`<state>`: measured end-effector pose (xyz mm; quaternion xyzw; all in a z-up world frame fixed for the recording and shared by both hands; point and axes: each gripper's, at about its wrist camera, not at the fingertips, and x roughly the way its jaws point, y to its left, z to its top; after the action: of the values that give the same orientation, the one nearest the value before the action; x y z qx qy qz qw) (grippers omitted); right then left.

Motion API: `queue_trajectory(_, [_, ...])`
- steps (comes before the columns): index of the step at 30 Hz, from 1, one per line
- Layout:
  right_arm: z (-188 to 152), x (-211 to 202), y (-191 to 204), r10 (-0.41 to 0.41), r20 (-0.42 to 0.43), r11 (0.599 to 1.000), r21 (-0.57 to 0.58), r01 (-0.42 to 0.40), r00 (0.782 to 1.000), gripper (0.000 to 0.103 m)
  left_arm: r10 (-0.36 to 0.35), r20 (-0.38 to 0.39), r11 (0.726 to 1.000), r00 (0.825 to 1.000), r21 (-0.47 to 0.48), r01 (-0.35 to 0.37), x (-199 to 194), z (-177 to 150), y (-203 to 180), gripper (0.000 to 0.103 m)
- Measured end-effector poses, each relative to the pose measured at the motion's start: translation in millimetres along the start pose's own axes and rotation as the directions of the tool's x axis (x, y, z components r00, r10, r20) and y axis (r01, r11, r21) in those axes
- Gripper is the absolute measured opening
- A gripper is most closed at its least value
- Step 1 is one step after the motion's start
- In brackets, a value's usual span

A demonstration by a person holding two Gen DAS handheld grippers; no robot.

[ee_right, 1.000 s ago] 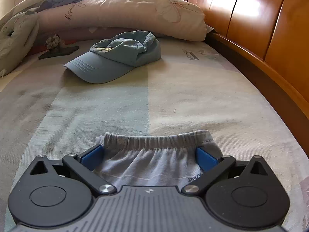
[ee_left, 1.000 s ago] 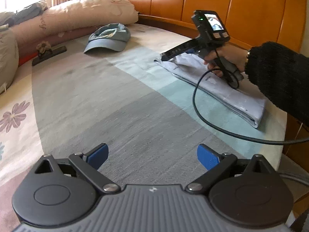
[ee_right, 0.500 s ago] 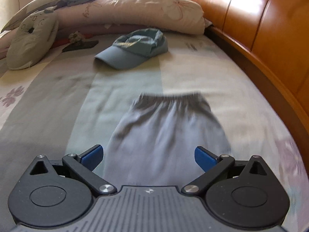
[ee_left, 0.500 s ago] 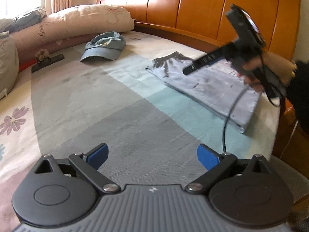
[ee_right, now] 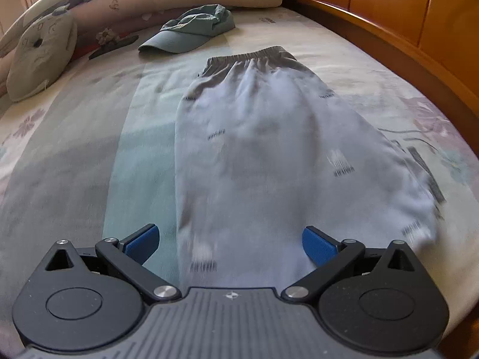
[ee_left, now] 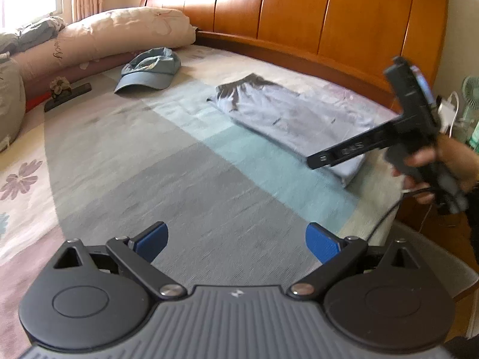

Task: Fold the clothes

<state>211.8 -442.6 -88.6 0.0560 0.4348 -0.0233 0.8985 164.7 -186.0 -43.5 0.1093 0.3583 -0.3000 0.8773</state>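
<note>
Pale grey-blue trousers [ee_right: 263,149] lie folded lengthwise on the bed, elastic waistband [ee_right: 248,56] at the far end toward the cap. My right gripper [ee_right: 230,243] hovers open above their near end, nothing between its blue pads. In the left wrist view the trousers [ee_left: 293,116] lie at the right by the headboard, and the right gripper [ee_left: 321,159], held by a hand [ee_left: 443,161], is lifted over their near end. My left gripper [ee_left: 236,242] is open above bare sheet, well left of the trousers.
A blue cap [ee_left: 149,68] lies beyond the trousers. Pillows and rolled bedding [ee_left: 113,39] line the far side. A wooden headboard [ee_left: 314,15] runs along the right. A dark flat object [ee_left: 67,97] lies near the pillows. A cable [ee_left: 386,215] trails from the right gripper.
My right gripper has pulled back and lifted from the waistband end to the near end of the trousers. It stayed open. The left gripper shifted only slightly.
</note>
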Motion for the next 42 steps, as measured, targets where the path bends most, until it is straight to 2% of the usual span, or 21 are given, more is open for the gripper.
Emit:
queue_trajectory(5, [-15, -22, 7, 0.116, 0.095, 0.993, 0.0, -0.117, 0.989, 0.103, 0.015, 0.013, 1.0, 1.0, -0.001, -0.015, -5, 1, -3, 0.098])
queue_trajectory(9, [-34, -20, 11, 0.193, 0.073, 0.98, 0.041, -0.196, 0.978, 0.103, 0.01, 0.013, 1.0, 1.0, -0.005, -0.01, -6, 0, -3, 0.098])
queue_trajectory(15, [-44, -43, 18, 0.184, 0.18, 0.982, 0.01, -0.189, 0.966, 0.103, 0.006, 0.01, 1.0, 1.0, 0.004, -0.006, 0, 0, -5, 0.098])
queue_trajectory(16, [-44, -42, 18, 0.191, 0.184, 0.981, 0.008, -0.196, 0.964, 0.103, -0.003, 0.009, 1.0, 1.0, 0.001, 0.003, 0, 0, -5, 0.098])
queue_trajectory(18, [-42, -30, 14, 0.239, 0.099, 0.969, 0.042, -0.244, 0.966, 0.103, -0.012, 0.009, 1.0, 1.0, 0.001, 0.012, 0, 0, -6, 0.098])
queue_trajectory(20, [-44, -32, 4, 0.252, 0.125, 0.962, 0.072, -0.262, 0.96, 0.103, -0.017, 0.009, 1.0, 1.0, 0.004, 0.017, 0, -1, -6, 0.098])
queue_trajectory(22, [-43, -42, -9, 0.234, 0.183, 0.963, 0.095, -0.254, 0.955, 0.103, -0.016, 0.008, 1.0, 1.0, 0.01, 0.016, -1, -1, -5, 0.098])
queue_trajectory(26, [-31, -61, -61, 0.124, 0.323, 0.962, 0.191, -0.193, 0.938, 0.103, -0.003, 0.004, 1.0, 1.0, 0.016, 0.003, 1, 1, -5, 0.098])
queue_trajectory(29, [-17, -59, -115, 0.062, 0.375, 0.931, 0.313, -0.189, 0.925, 0.103, -0.008, 0.003, 1.0, 1.0, 0.019, 0.008, 2, 3, -7, 0.098])
queue_trajectory(32, [-1, -45, -159, 0.104, 0.378, 0.881, 0.394, -0.262, 0.92, 0.103, -0.014, -0.007, 0.999, 1.0, 0.036, 0.014, 6, 4, -12, 0.098])
queue_trajectory(37, [20, -19, -183, 0.18, 0.368, 0.847, 0.413, -0.334, 0.912, 0.103, -0.016, -0.028, 0.998, 0.999, 0.053, 0.017, 13, 6, -17, 0.098])
queue_trajectory(42, [33, 23, -188, 0.187, 0.247, 0.862, 0.422, -0.279, 0.951, 0.103, -0.005, -0.027, 0.999, 1.0, 0.045, 0.006, 15, 10, -17, 0.098])
